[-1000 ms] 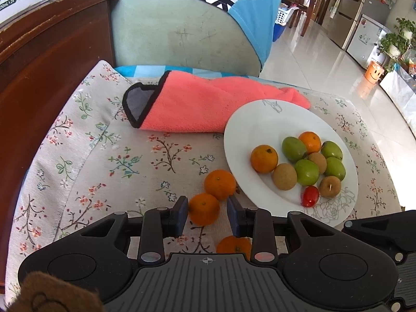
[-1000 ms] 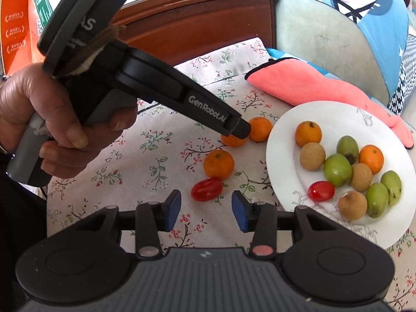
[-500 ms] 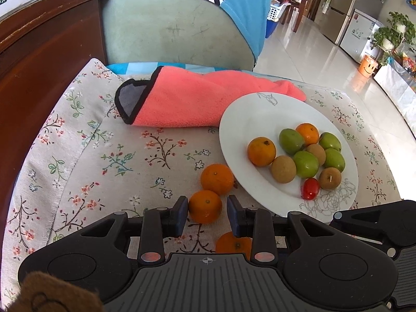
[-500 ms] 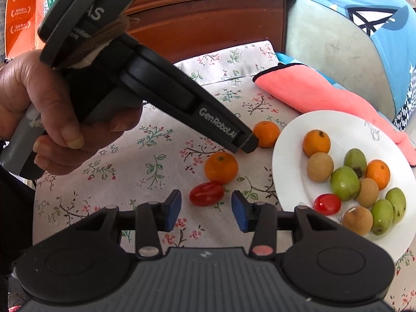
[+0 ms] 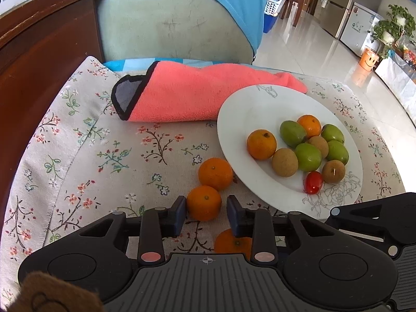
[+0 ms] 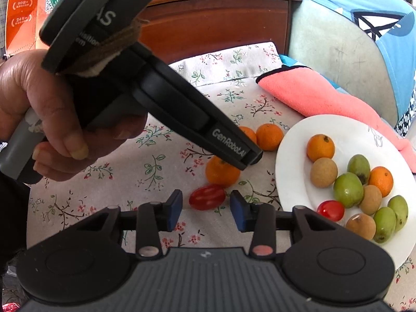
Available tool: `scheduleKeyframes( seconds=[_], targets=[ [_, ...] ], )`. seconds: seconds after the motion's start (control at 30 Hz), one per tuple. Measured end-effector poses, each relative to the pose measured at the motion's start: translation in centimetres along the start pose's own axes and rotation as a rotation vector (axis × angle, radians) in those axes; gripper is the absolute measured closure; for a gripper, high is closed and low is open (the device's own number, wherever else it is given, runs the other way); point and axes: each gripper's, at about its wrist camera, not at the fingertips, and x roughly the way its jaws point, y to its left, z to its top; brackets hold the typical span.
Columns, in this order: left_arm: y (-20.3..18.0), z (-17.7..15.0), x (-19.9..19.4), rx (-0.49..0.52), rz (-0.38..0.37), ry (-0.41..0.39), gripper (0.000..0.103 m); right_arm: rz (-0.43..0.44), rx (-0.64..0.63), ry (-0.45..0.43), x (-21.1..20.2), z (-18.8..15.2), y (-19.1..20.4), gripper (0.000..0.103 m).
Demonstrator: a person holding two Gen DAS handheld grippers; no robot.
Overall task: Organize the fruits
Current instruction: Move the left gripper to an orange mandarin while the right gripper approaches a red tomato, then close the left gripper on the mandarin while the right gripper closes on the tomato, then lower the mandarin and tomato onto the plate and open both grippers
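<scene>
A white plate (image 5: 249, 104) holds several fruits: oranges, green fruits, brown fruits and a cherry tomato (image 5: 313, 182). Three small oranges lie on the floral cloth beside it. My left gripper (image 5: 206, 214) is open with one orange (image 5: 204, 202) between its fingertips; a second orange (image 5: 215, 173) lies just beyond and a third (image 5: 232, 241) lies under the gripper. My right gripper (image 6: 205, 208) is open, with a red cherry tomato (image 6: 207, 197) on the cloth just ahead between its fingertips. The left gripper (image 6: 247, 156) shows in the right wrist view over the oranges.
A folded pink towel (image 5: 197, 96) lies behind the plate (image 6: 293, 161). A dark wooden board (image 5: 39, 52) runs along the left, a pale green chair back (image 5: 169, 26) stands behind. The table edge drops to a tiled floor on the right.
Both grippers have moved forward and lower. The orange now sits between the left fingertips, and the cherry tomato has come closer to the right fingertips.
</scene>
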Motion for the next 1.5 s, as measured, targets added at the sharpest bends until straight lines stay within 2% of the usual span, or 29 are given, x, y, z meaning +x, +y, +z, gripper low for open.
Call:
scheduleKeyframes(
  seconds=[0.17, 0.43, 0.7, 1.13, 1.5],
  targets=[
    [0.0, 0.0, -0.1, -0.002, 0.006, -0.001, 0.076, -0.002, -0.007, -0.003, -0.1, 0.0, 0.0, 0.072],
    [0.1, 0.1, -1.2, -0.007, -0.014, -0.026, 0.077, 0.021, -0.021, -0.002, -0.6, 0.2, 0.0, 0.073],
    [0.9, 0.7, -2.8, -0.052, -0.007, -0.078, 0.077, 0.013, 0.002, -0.05, -2.9, 0.7, -1.3, 0.072],
    [0.8, 2.6, -4.0, -0.112, -0.012, -0.169, 0.077, -0.124, 0.109, -0.171, -6.6, 2.5, -6.3, 0.072],
    [-1.6, 4.7, -3.0, -0.129, -0.065, -0.223, 0.077, -0.233, 0.292, -0.216, -8.0, 2.6, -12.5, 0.072]
  ],
)
